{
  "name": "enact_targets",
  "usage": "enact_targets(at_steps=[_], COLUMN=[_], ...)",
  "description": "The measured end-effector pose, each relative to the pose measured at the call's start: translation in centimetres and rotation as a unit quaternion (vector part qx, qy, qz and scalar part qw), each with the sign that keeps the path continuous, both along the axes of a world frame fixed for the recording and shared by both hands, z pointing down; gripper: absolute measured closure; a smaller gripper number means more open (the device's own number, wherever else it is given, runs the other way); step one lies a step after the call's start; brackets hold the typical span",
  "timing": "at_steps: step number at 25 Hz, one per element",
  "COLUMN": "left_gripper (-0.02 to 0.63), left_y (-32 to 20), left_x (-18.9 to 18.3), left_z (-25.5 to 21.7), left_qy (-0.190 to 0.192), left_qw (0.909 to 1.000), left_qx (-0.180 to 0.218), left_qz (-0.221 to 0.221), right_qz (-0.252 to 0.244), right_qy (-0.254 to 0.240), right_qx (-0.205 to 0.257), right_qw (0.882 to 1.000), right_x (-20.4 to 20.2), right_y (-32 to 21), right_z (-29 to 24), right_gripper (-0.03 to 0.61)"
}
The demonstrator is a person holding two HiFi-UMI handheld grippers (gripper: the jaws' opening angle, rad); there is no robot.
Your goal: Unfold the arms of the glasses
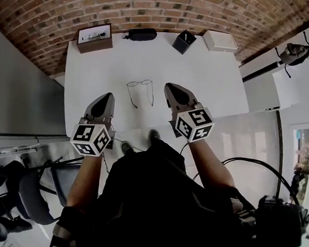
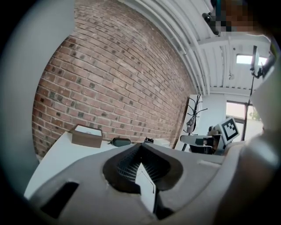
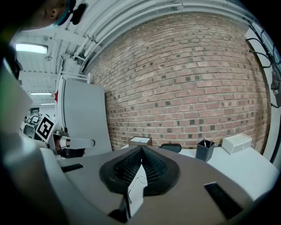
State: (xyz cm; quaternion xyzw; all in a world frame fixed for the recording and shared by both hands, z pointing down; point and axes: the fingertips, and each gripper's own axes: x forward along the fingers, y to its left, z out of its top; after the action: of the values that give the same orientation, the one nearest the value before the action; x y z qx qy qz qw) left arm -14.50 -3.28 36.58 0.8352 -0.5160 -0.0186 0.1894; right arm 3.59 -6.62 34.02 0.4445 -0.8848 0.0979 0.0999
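White worktop [image 1: 210, 71] carries the glasses [image 1: 140, 83], lying between my left claw [image 1: 109, 96] and right claw [image 1: 168, 87], both pressed together, empty. Coming down blind, I could clip the thin frame and bend an arm.

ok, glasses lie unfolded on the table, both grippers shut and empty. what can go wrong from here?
1. The glasses lie between the left gripper and right gripper; either swinging inward or down could knock or bend the thin frame.
2. Both are shut: a regrasp without opening first would just shove the frame across the table.
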Motion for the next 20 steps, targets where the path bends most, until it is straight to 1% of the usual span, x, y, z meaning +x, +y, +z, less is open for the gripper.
enact_targets(at_steps=[2,6,11,14,16,20], left_gripper=[0.603,0.604,0.604,0.604,0.604,0.604], left_y=[-0.1,0.0,-0.1,0.3,0.6,0.9], left_x=[0.2,0.6,1.2,1.8,2.1,1.5], left_z=[-1.1,-2.5,-4.4,-5.8,-6.3,-6.8], left_qy=[-0.005,-0.012,-0.013,-0.027,-0.033,-0.040], left_qw=[0.9999,0.9994,0.9974,0.9955,0.9949,0.9906], left_qx=[0.014,0.032,0.052,0.069,0.070,0.076], left_qz=[0.001,-0.006,-0.049,-0.059,-0.064,-0.107], right_qz=[-0.010,-0.028,-0.027,-0.044,-0.054,-0.070], right_qy=[-0.006,-0.031,-0.030,-0.017,-0.011,-0.011], right_qx=[0.007,0.004,0.011,0.020,0.026,0.036], right_qw=[1.000,0.999,0.999,0.999,0.998,0.997], right_x=[0.1,0.4,1.7,1.9,2.1,2.6], right_y=[0.0,0.5,-0.6,-1.0,-1.1,-0.8], right_z=[-0.3,-0.6,-3.3,-4.3,-4.7,-5.3], right_gripper=[0.569,0.569,0.569,0.569,0.569,0.571])
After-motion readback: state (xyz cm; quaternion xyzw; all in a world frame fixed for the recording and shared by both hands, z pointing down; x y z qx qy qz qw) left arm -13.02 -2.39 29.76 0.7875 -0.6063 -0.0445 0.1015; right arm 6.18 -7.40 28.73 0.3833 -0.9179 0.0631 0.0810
